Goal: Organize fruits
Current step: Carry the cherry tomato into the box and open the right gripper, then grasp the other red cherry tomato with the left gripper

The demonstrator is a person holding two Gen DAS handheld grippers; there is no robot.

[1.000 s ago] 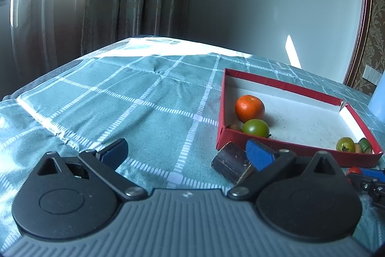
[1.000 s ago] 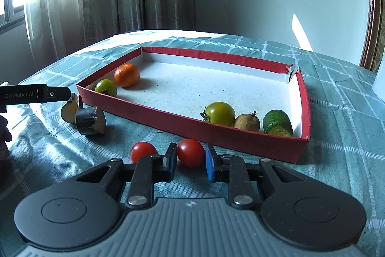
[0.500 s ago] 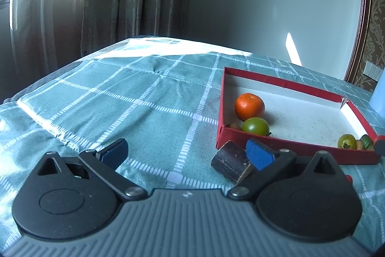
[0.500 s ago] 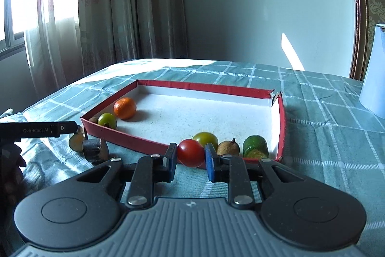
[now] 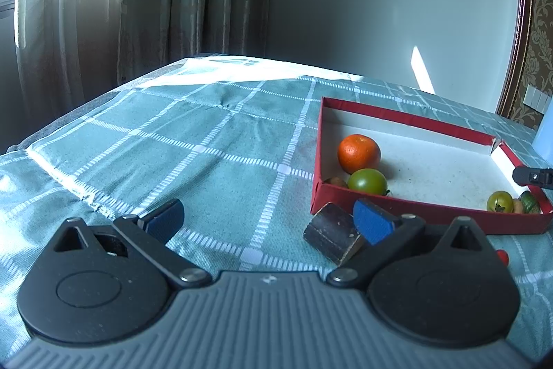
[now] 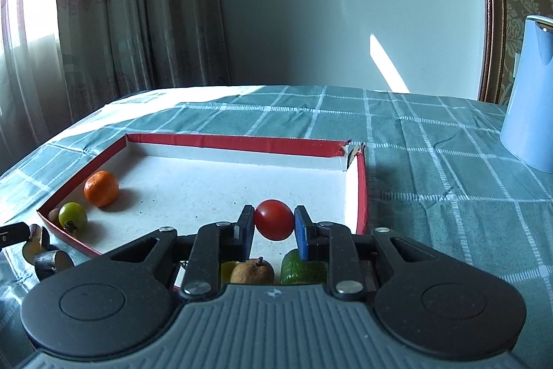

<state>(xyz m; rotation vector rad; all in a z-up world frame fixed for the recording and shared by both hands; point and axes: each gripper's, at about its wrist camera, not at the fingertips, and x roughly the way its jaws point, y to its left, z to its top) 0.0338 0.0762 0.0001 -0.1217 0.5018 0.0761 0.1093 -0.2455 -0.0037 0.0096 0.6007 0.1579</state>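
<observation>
Right wrist view shows my right gripper [image 6: 273, 225] pinching a red cherry tomato [image 6: 274, 219] between its blue pads, carried above the white floor of the red-walled box [image 6: 362, 185]. The tomato sits straight ahead between my fingertips, so my judgement is that the drop needs only a short descent onto bare floor. Directly beneath me, against the near wall, lie a brown pear-like fruit [image 6: 252, 271] and a green cucumber piece [image 6: 302, 267]; an orange mandarin [image 6: 101, 188] and a green tomato [image 6: 72, 216] sit in the far left corner.

My left gripper [image 5: 268, 218] stands spread wide with nothing between its pads, resting over the checked tablecloth [image 5: 172, 144], just beside a dark eggplant chunk [image 5: 333, 237] outside the box. That chunk is nearer my left hand; which way its long axis runs I cannot tell.

I can read no writing or brand anywhere.
</observation>
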